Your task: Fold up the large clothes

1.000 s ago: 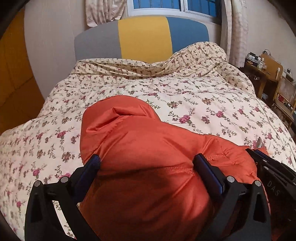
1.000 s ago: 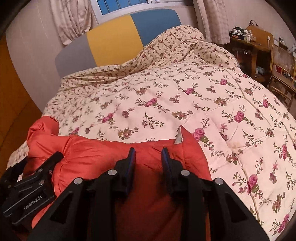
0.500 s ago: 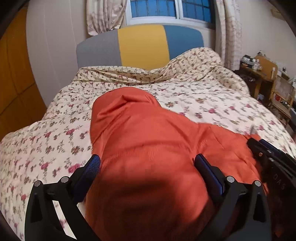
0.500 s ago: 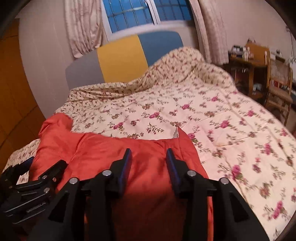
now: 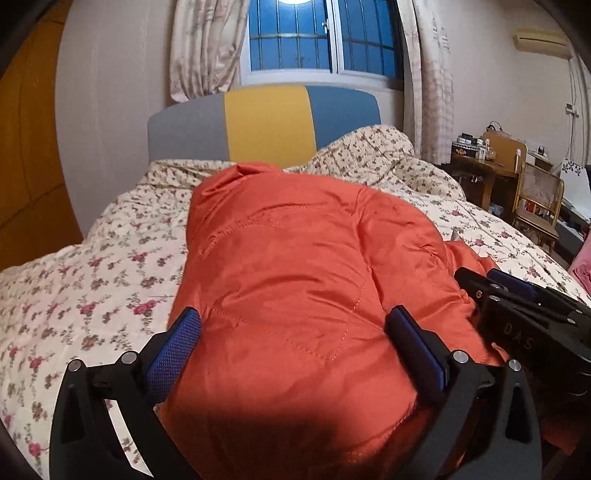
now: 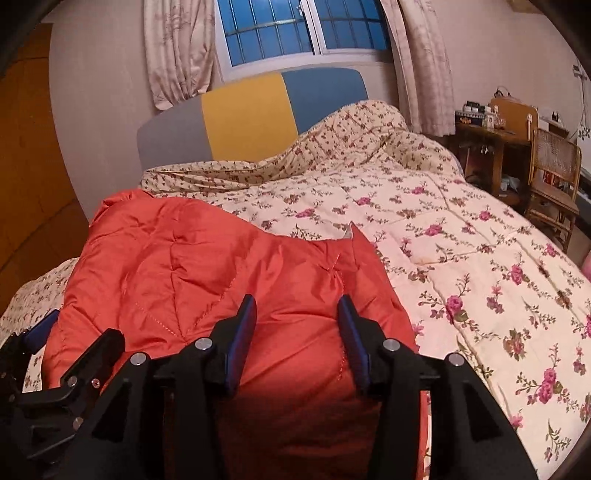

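- The orange padded jacket [image 5: 295, 280] lies bunched on the flowered quilt [image 6: 461, 258], toward the bed's left side
- The left gripper [image 5: 295, 332] stands spread wide, the jacket's bulk between its fingers
- The right gripper [image 6: 297, 317], just beside it, has just been opening, its fingers apart above the jacket
- The striped headboard [image 5: 266, 122] stands behind

The jacket [image 5: 295, 295] lies on the bed [image 6: 461, 266] near its foot, toward the left side, with the headboard [image 6: 251, 114] behind it, the window [image 6: 295, 29] above the headboard, and a chair [image 6: 554, 177] right of the bed.
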A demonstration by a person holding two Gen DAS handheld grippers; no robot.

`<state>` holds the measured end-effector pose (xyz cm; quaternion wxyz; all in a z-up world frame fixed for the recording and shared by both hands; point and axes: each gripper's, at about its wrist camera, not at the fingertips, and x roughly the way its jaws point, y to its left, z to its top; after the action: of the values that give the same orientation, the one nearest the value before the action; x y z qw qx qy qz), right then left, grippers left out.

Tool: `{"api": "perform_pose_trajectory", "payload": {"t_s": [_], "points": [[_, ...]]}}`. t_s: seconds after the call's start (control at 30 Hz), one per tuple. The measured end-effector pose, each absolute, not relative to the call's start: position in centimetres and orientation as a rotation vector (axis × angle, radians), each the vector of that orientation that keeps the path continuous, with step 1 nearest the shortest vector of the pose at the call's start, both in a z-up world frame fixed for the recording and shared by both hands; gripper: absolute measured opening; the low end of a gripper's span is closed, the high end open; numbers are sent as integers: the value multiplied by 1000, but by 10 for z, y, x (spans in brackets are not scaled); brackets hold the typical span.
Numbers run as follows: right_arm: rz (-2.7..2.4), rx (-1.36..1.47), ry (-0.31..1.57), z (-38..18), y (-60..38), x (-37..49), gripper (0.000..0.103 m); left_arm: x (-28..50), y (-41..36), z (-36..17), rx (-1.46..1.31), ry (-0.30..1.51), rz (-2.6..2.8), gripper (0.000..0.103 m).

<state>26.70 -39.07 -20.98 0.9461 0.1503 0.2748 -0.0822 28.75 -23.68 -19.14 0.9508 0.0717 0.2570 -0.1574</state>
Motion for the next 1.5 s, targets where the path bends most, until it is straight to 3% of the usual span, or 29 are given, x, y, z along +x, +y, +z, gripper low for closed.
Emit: {"api": "perform_pose_trajectory", "payload": {"t_s": [0.13,0.2,0.27,0.43,0.8,1.1,1.5], "points": [[-161,313,554,-209,-392,265,47,287,-235,-191,141,530,-324,100],[-158,324,544,-207,-394,260,55,285,-230,-188,123,540,-339,100],[-156,333,533,-205,-394,253,74,280,-224,-185,106,553,-357,100],[-153,387,531,-203,-399,229,81,266,-201,-180,52,589,-407,100],[-119,540,615,-205,-409,193,85,246,-163,-177,15,643,-432,100],[-49,683,748,-218,-427,201,98,269,-133,-181,-52,734,-471,100],[30,705,818,-229,-428,215,100,289,-149,-181,-87,768,-600,100]]}}
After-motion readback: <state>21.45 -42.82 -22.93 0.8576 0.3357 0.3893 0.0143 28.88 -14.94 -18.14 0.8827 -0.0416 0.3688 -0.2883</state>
